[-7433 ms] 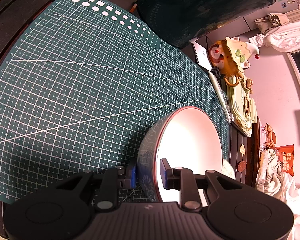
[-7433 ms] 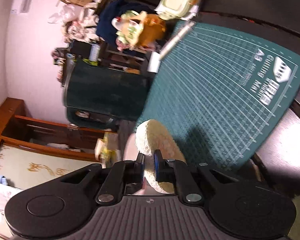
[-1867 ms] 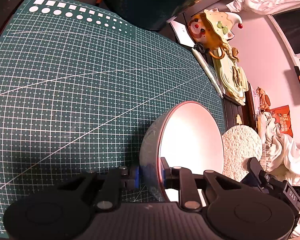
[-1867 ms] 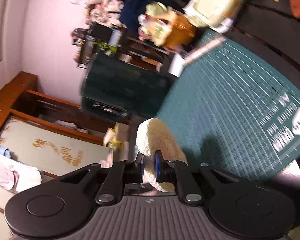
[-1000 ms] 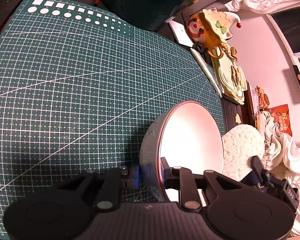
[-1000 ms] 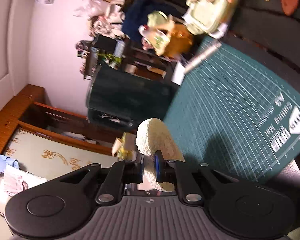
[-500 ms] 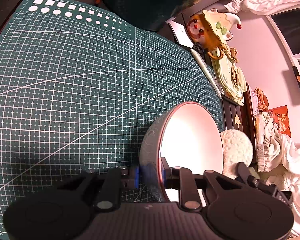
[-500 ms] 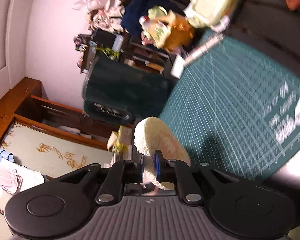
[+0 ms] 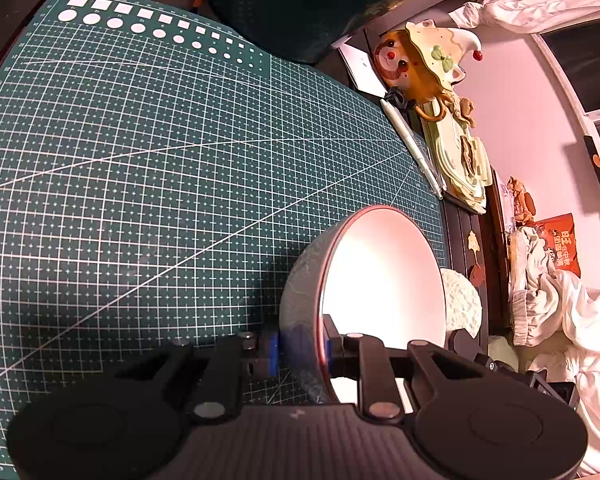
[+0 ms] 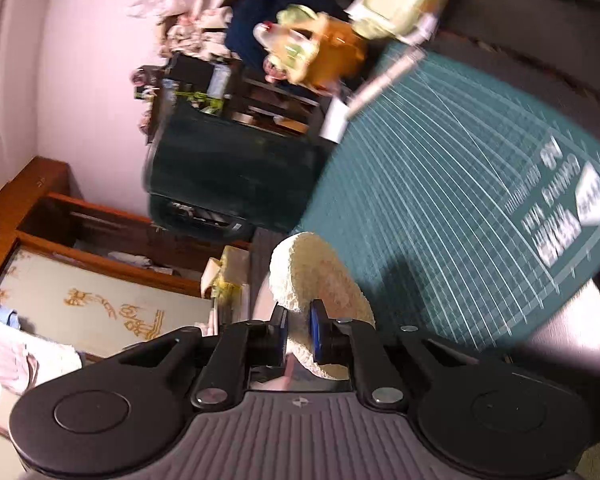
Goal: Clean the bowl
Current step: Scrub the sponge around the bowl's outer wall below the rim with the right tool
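The bowl (image 9: 380,280) is sitting tipped on its side above the green cutting mat (image 9: 160,160), near the mat's right edge, with the left gripper (image 9: 300,350) clamping its rim: one pad is pressing the patterned outer wall, the other the white inside. Just beyond the bowl's far rim, a pale round sponge (image 9: 460,300) is peeking out, partly hidden by the bowl, and the dark body of the right gripper (image 9: 466,338) is showing beneath it.

Past the mat's right edge, a white pen (image 9: 412,148) is lying alongside the border, with a clown-faced ceramic piece (image 9: 420,64) (orange, with a cream hat) and a stack of cream plates (image 9: 460,160) just behind it. A dark green bin (image 9: 292,4) is standing beyond the mat's far corner. White cloth (image 9: 572,320) is bunching further right of the bowl.

The right wrist view, blurred, is showing the right gripper (image 10: 298,334) squeezing the sponge (image 10: 312,276) edge-on between its blue pads, which the other view is hiding. It is also showing the mat's printed label (image 10: 560,216) and a wooden cabinet (image 10: 60,240) beyond the bin (image 10: 236,176). The bowl itself cannot be made out there.
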Tool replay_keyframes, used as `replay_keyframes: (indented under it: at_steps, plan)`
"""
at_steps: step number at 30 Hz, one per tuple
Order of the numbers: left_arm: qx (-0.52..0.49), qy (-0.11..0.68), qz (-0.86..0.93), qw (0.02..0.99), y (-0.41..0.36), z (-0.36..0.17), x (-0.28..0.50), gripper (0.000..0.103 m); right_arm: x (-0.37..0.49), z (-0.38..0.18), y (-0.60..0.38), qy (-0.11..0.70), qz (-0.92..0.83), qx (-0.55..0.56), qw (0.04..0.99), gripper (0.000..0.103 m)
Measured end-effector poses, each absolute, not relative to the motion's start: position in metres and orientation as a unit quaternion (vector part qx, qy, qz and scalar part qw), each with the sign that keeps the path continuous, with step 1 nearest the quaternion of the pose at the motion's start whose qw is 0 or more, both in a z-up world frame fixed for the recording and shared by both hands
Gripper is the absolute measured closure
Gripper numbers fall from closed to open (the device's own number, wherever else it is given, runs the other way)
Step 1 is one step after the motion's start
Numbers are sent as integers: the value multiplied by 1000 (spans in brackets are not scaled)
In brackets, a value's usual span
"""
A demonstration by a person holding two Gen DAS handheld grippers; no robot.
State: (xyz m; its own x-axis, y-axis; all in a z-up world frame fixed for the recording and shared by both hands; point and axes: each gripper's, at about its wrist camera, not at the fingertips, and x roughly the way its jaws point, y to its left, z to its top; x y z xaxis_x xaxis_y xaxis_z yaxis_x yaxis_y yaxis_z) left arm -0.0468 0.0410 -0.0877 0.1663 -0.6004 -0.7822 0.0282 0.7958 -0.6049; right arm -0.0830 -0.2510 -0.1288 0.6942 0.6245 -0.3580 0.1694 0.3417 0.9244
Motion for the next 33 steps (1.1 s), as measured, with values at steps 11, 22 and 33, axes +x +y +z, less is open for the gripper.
replay_keyframes:
  at_steps: [11, 22, 33]
  plan:
    - [-234, 608, -216, 727, 27, -51, -67, 83, -83, -125, -253, 349, 153, 548, 744, 91]
    - [-235, 608, -218, 727, 16, -29, -60, 83, -83, -131, -248, 362, 149, 541, 744, 91]
    - [-235, 608, -218, 726, 49, -2, -75, 83, -79, -125, -247, 350, 156, 542, 748, 91]
